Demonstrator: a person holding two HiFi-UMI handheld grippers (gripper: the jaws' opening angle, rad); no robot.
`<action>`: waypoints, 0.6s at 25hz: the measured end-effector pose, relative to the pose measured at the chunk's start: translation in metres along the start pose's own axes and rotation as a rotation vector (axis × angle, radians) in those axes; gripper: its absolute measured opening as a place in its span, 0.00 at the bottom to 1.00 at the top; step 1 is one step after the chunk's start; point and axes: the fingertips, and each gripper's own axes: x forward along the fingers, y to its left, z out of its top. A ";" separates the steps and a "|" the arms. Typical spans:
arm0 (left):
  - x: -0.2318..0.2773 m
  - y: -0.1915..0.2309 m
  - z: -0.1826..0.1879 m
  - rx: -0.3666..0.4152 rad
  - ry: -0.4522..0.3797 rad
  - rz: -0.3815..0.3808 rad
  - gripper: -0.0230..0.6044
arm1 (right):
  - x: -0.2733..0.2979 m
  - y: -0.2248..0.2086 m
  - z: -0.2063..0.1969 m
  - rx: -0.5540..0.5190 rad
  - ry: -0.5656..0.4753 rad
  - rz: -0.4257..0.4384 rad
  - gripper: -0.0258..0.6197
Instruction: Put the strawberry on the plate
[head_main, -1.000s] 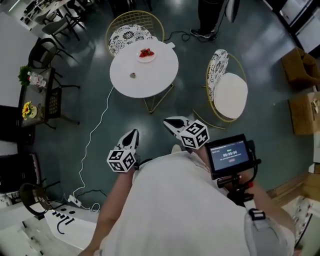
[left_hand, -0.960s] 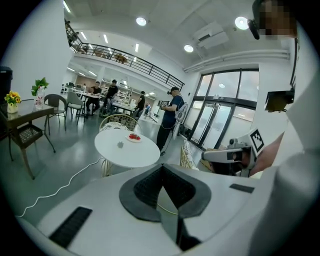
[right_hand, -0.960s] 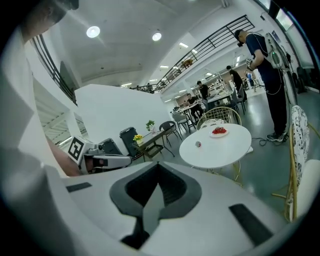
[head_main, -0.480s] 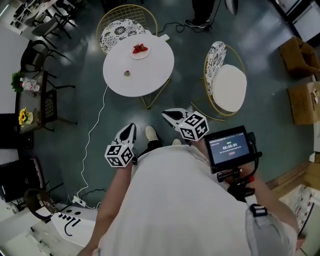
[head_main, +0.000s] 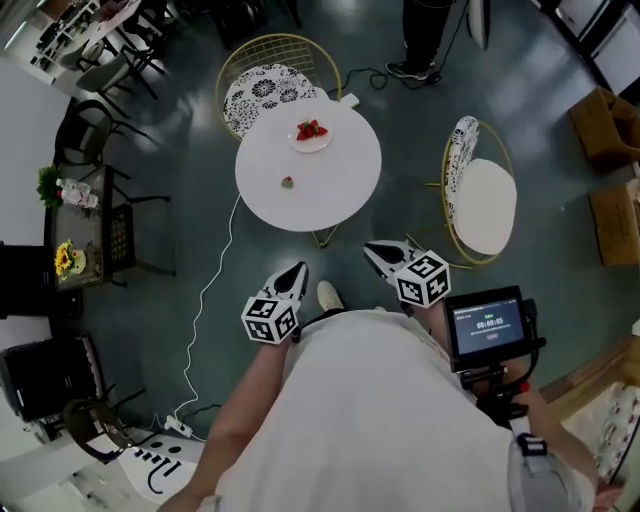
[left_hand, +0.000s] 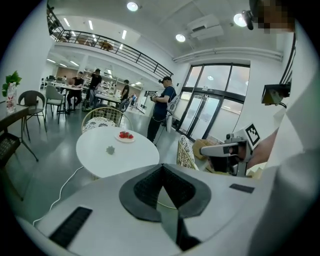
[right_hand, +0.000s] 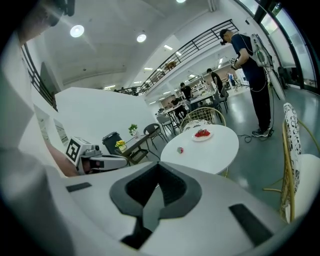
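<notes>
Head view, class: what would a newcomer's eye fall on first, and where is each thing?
The round white table stands out on the dark floor, with a plate of red strawberries near its far edge and one lone strawberry left of the middle. Closer in, the left hand-held gripper and right hand-held gripper point toward it, both shut and empty, short of the table.

Screen (head_main: 489, 325) — timer 00:00:05, faintly legible

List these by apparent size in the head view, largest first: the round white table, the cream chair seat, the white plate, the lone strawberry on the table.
1. round white table
2. cream chair seat
3. white plate
4. lone strawberry
</notes>
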 end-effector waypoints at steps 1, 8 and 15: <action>0.003 0.005 0.003 0.006 0.007 -0.009 0.04 | 0.005 -0.002 0.004 -0.001 -0.005 -0.008 0.05; 0.019 0.042 0.023 0.095 0.067 -0.020 0.04 | 0.035 -0.009 0.027 0.014 -0.033 -0.073 0.05; 0.016 0.092 0.038 0.091 0.049 -0.074 0.04 | 0.089 0.001 0.044 0.012 -0.051 -0.114 0.05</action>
